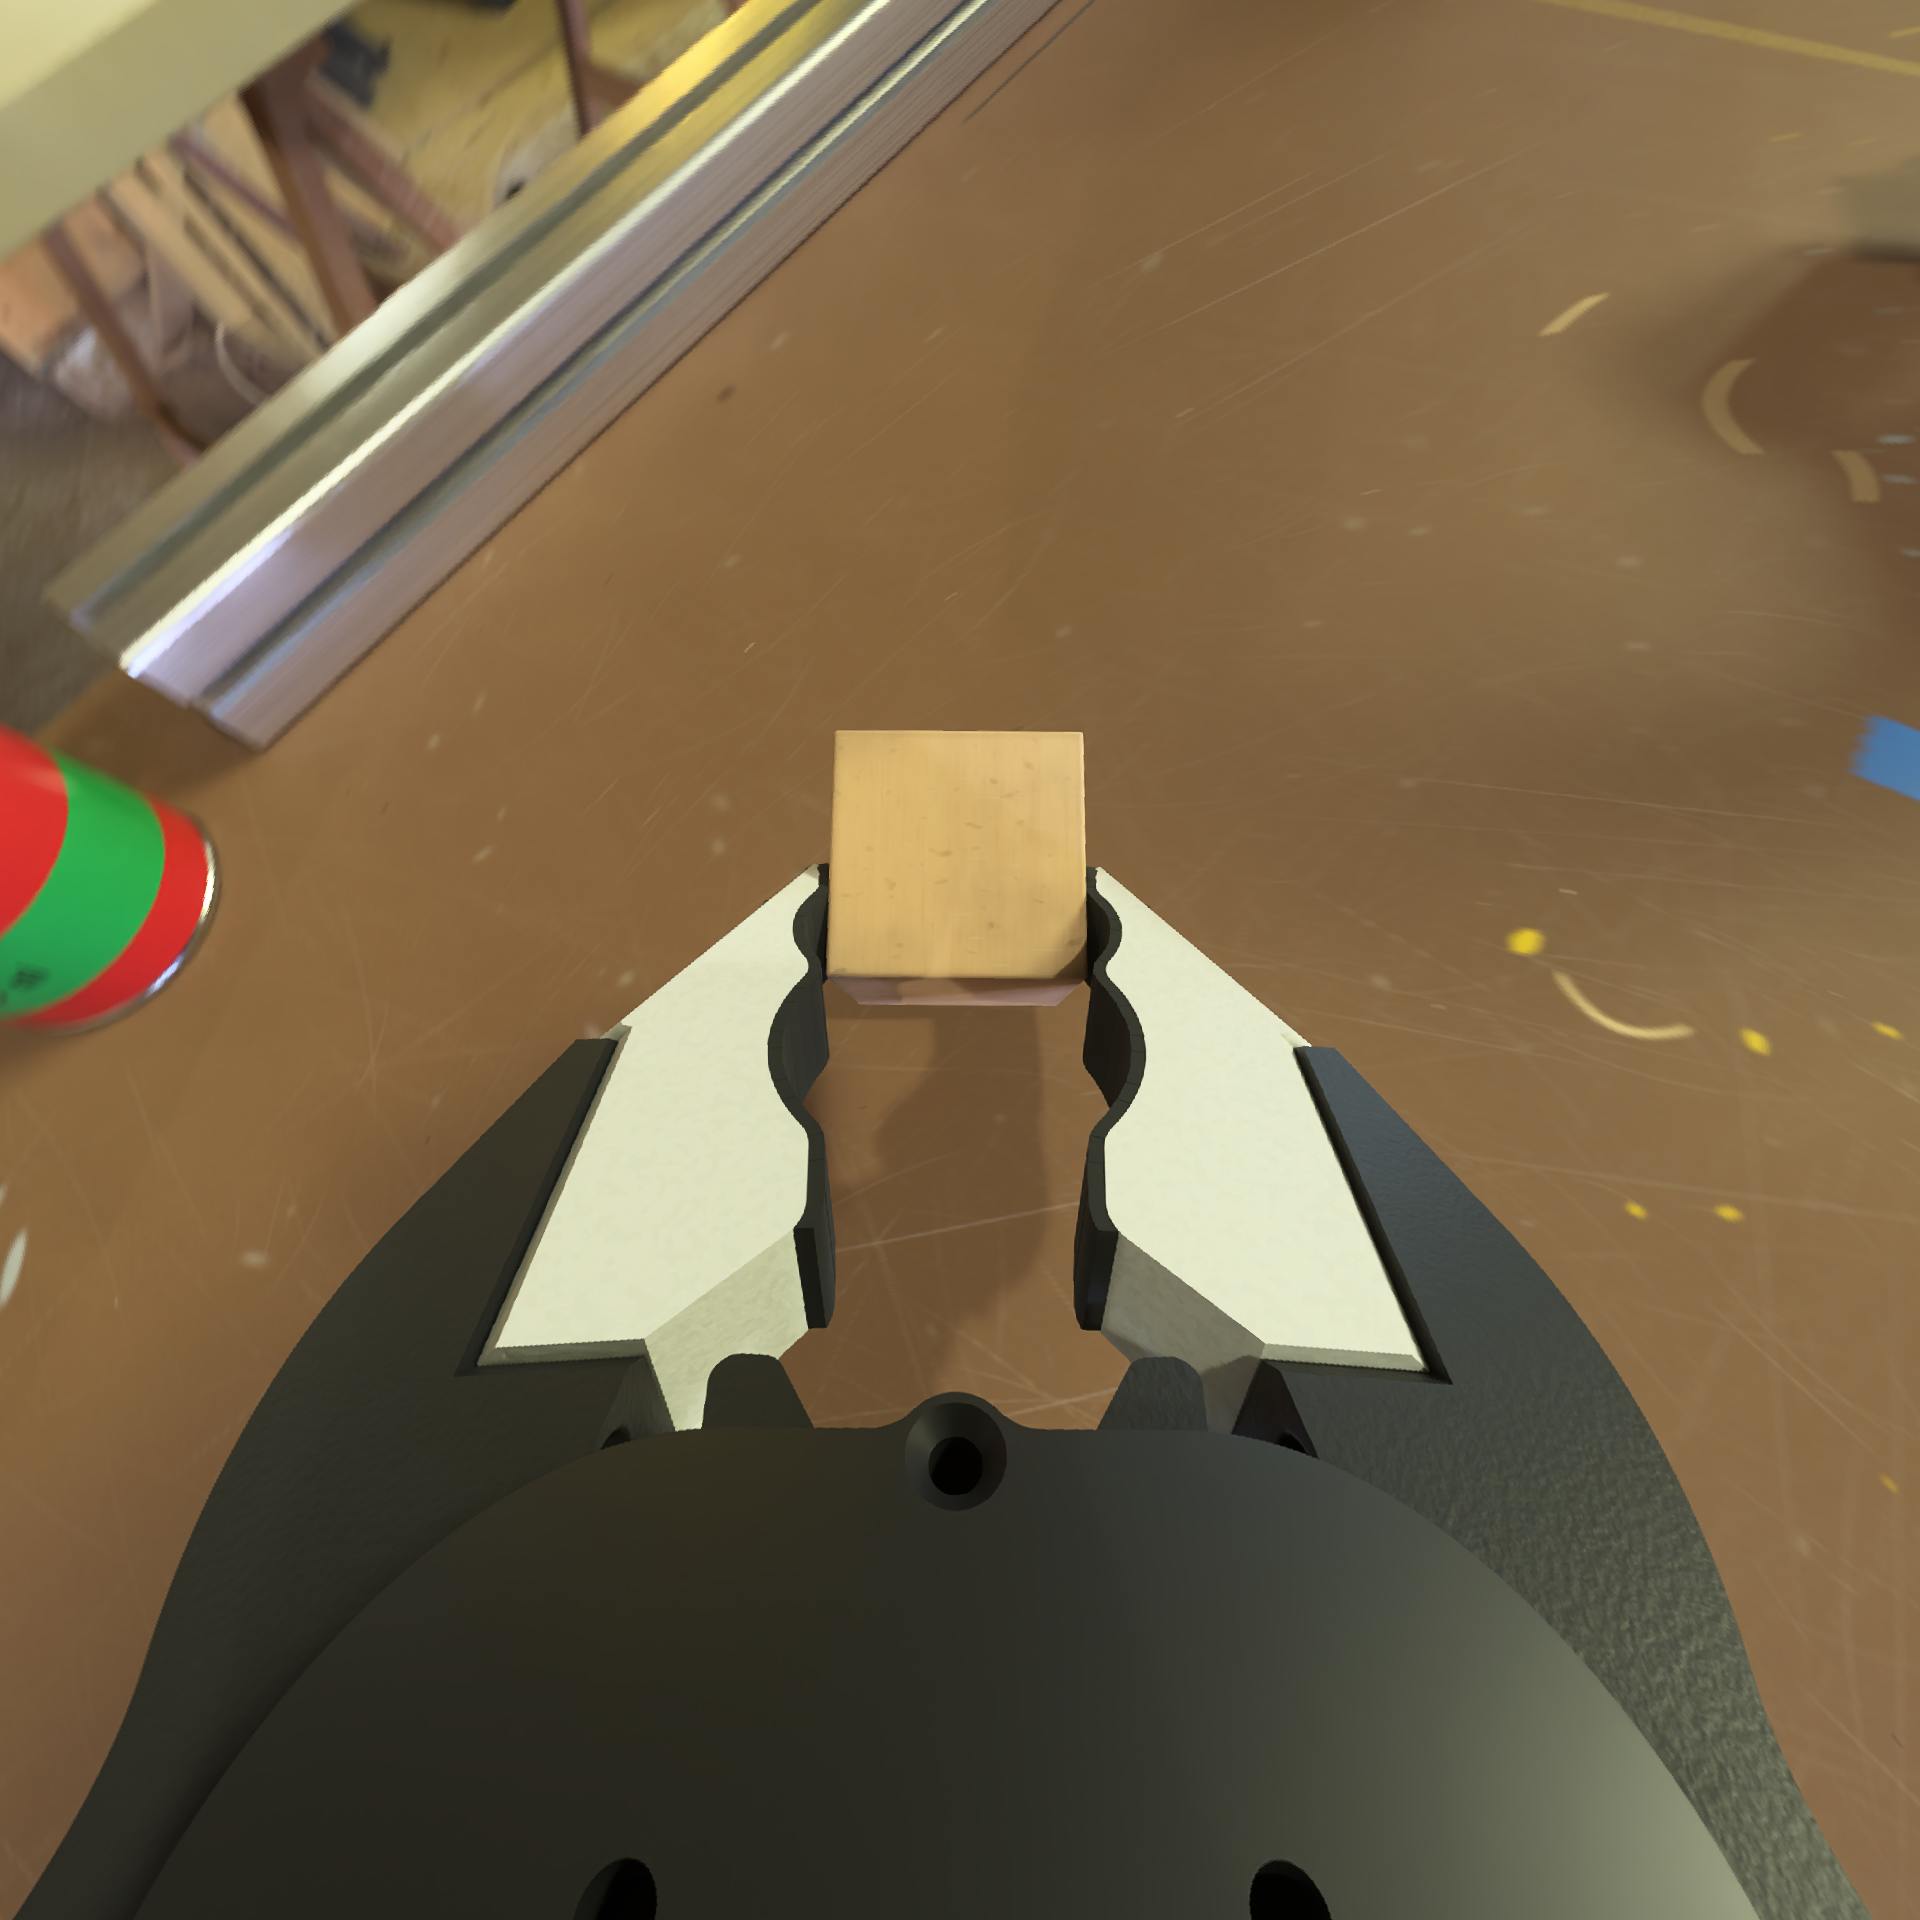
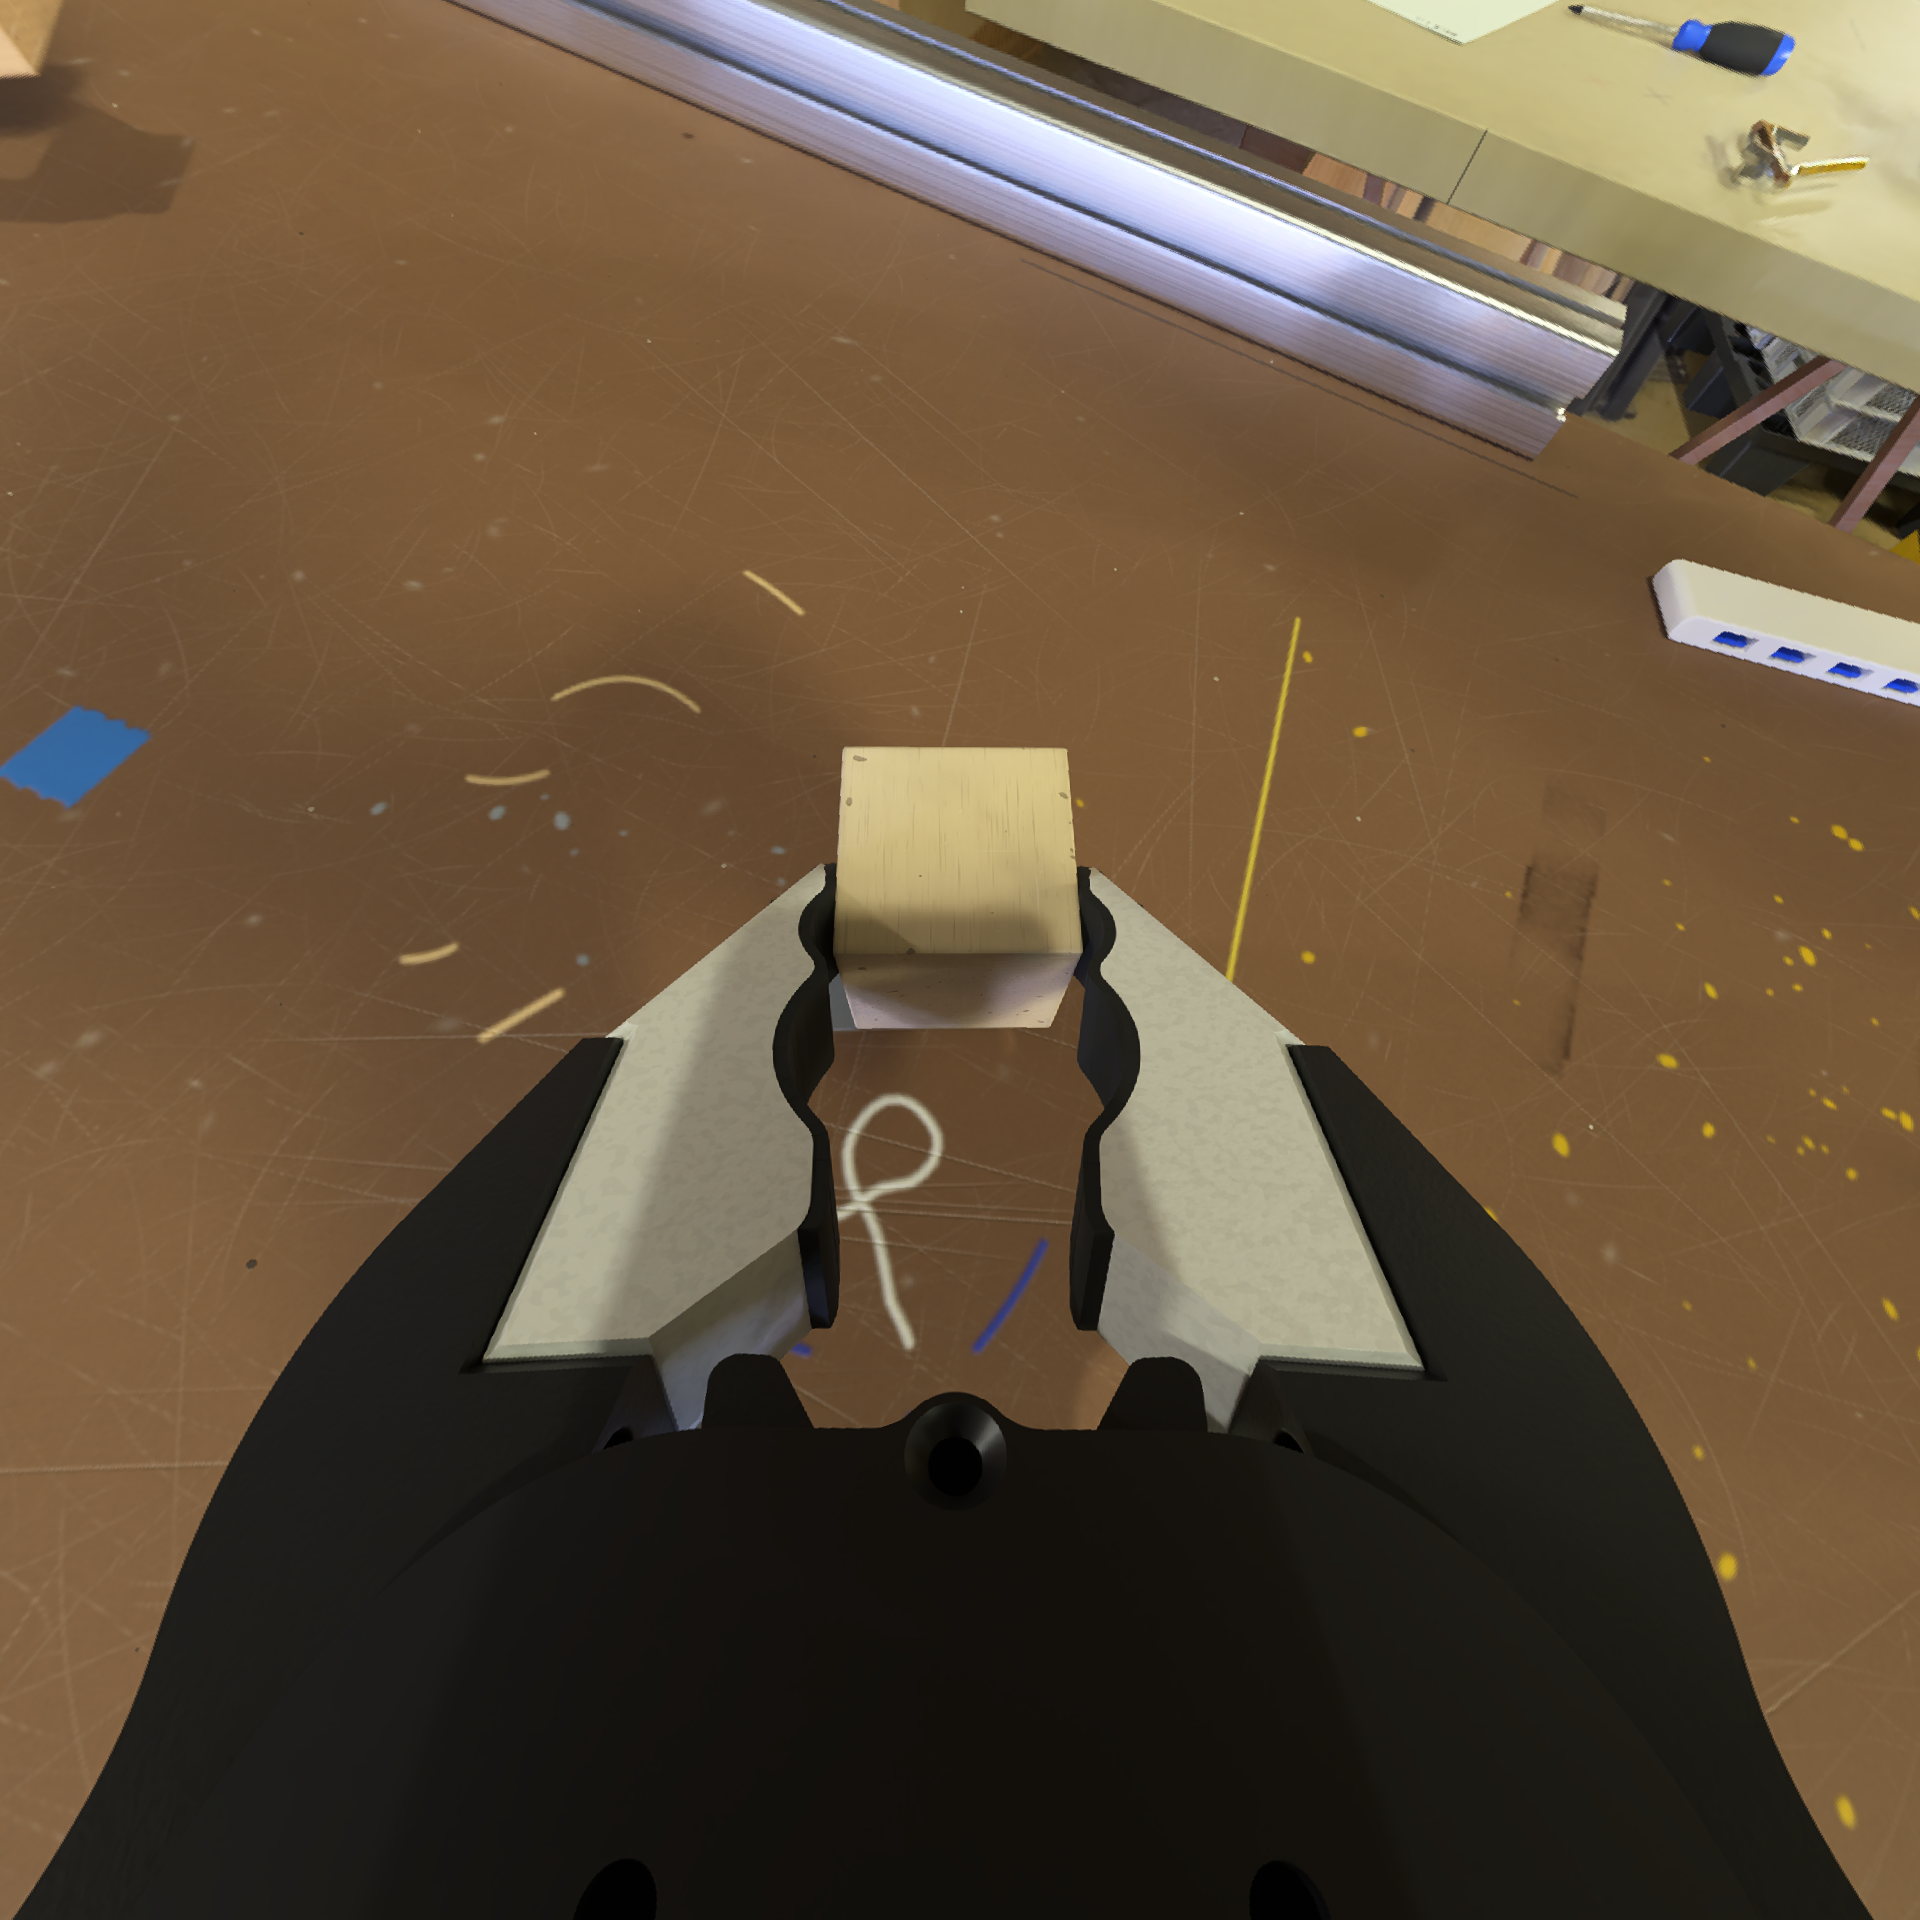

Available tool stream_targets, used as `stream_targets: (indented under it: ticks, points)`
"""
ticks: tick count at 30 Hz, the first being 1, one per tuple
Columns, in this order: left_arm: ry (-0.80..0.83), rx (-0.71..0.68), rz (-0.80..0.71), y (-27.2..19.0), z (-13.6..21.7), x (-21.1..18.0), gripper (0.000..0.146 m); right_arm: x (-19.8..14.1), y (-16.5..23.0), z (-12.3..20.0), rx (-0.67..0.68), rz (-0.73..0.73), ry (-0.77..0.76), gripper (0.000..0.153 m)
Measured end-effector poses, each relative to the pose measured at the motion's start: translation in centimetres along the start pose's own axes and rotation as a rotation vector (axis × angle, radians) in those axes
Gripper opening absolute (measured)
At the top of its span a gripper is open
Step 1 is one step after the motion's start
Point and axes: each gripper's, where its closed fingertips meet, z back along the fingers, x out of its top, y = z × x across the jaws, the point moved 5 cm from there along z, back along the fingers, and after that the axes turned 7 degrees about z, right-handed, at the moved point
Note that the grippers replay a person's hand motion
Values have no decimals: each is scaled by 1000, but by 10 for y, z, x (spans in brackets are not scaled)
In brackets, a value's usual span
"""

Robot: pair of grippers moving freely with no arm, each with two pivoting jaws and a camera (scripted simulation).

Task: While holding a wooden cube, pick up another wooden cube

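Observation:
My left gripper (image 1: 956, 914) is shut on an orange-tan wooden cube (image 1: 956, 831), held between its fingertips above the brown table; its shadow lies below it. My right gripper (image 2: 956, 914) is shut on a paler wooden cube (image 2: 954, 842), also held at the fingertips above the table. Each cube sticks out forward past the fingertips. At the top left corner of the right wrist view, a tan block-like shape (image 2: 21, 42) shows with a shadow beneath; I cannot tell what it is.
A red and green can (image 1: 94, 894) stands at the left. A metal rail (image 1: 499, 343) (image 2: 1091, 197) runs along the table's far edge. A white power strip (image 2: 1787, 634) lies at the right. A blue tape patch (image 2: 73, 753) is on the table. A screwdriver (image 2: 1714, 42) lies on a farther bench.

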Motion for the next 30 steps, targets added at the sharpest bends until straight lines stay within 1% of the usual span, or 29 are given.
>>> stream_targets:
  ticks: [3, 5, 7, 13, 14, 17, 21, 25, 30]
  points:
    - [-45, -102, -114, -28, 11, 5, 47, 0, 0, 0, -3, 6, 1, 44]
    - [-41, -170, -191, -49, 14, 3, 47, 0, 1, 0, -5, 13, 5, 44]
    - [-21, -237, -239, -72, 12, -2, 47, 0, 2, -1, -9, 21, 10, 44]
    - [74, -497, -370, -141, 9, -24, 47, -1, 2, -2, -15, 29, 22, 44]
    - [96, -517, -385, -148, 9, -28, 47, -1, 2, -2, -15, 29, 23, 44]
    - [145, -533, -426, -159, 7, -39, 47, -1, 2, -2, -15, 28, 23, 44]
    - [158, -554, -431, -166, 8, -42, 47, -1, 2, -2, -14, 28, 26, 44]
    - [153, -525, -469, -168, 12, -41, 47, -1, 2, -2, -14, 29, 28, 44]
    - [166, -522, -468, -168, 12, -44, 47, -2, 2, -3, -13, 31, 33, 44]
